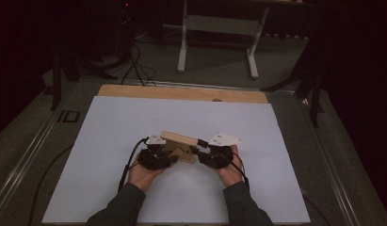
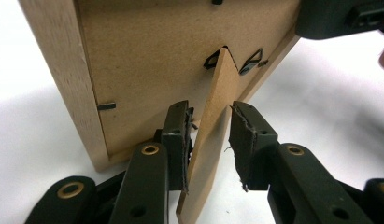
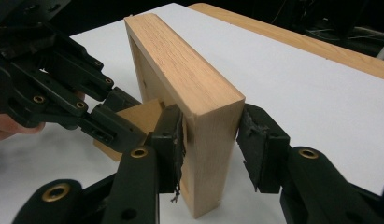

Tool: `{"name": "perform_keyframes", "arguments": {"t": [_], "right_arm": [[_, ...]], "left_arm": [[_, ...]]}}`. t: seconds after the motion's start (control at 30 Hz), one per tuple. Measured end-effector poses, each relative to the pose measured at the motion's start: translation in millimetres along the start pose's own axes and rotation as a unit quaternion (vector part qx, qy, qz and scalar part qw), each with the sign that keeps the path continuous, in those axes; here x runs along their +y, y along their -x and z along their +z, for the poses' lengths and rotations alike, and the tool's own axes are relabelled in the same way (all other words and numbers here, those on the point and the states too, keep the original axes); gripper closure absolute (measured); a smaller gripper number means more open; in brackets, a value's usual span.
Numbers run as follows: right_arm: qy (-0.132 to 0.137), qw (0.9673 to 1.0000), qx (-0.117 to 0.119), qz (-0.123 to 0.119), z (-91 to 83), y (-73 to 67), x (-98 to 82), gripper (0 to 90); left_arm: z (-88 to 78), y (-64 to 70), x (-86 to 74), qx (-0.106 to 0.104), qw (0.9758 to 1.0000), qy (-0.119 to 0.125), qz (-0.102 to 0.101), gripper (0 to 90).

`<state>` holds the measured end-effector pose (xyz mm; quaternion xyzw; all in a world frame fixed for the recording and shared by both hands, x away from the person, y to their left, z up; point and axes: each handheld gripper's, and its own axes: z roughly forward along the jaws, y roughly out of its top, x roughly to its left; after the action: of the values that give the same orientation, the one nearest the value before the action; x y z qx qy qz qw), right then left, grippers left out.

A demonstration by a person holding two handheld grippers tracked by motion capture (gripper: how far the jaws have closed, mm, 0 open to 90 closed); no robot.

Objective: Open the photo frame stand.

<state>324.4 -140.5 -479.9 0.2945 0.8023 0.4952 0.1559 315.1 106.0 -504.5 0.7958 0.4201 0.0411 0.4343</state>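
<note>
Surface and room: you worked on a white sheet (image 1: 181, 188) laid over a wooden tabletop (image 1: 181, 92), whose bare strip showed along the sheet's far edge; beyond that strip lay a dim grey floor, with a white table frame (image 1: 218, 28) standing well behind the picture frame and black cables (image 1: 134, 66) trailing off to its far left.

Task object: the wooden picture frame (image 1: 178, 139) stood on edge near the middle of the sheet, back panel towards you, between your two hands; its fibreboard easel stand (image 2: 213, 140) hinged out from that back panel, beside small black clips (image 2: 251, 61).

Left gripper (image 2: 209, 140): you held it just before the frame's back, jaws partly open on either side of the easel stand; the left pad lay against the stand, the right pad stood clear of it, so no grip was closed.

Right gripper (image 3: 209, 140): its jaws straddled the frame's end rail; the left pad touched the wood, a narrow gap showed at the right pad.

Obstruction: seen from the right gripper view, the left gripper crowded the frame's back.
</note>
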Motion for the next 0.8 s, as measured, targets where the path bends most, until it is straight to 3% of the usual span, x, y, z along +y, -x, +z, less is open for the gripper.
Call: {"name": "perform_keyframes", "arguments": {"t": [0.07,0.37,0.67,0.8], "right_arm": [[-0.001,1.0000,0.002,-0.001,-0.5,-1.5,-0.5,59.8],[-0.003,0.9996,0.027,0.012,-3.9,-3.8,-4.5,57.3],[-0.006,0.9993,0.036,0.004,-6.4,-7.1,-5.4,55.8],[-0.006,0.9991,0.042,0.003,-7.4,-8.7,-6.4,54.3]], "left_arm": [[-1.5,-1.4,-2.5,-0.011,0.9999,0.003,-0.008,66.0],[-7.4,-0.5,-11.9,-0.020,0.9997,0.006,-0.013,63.1],[-13.6,0.4,-19.9,-0.025,0.9995,0.009,-0.016,62.9],[-17.6,-1.9,-25.3,-0.030,0.9991,0.012,-0.026,62.9]]}}
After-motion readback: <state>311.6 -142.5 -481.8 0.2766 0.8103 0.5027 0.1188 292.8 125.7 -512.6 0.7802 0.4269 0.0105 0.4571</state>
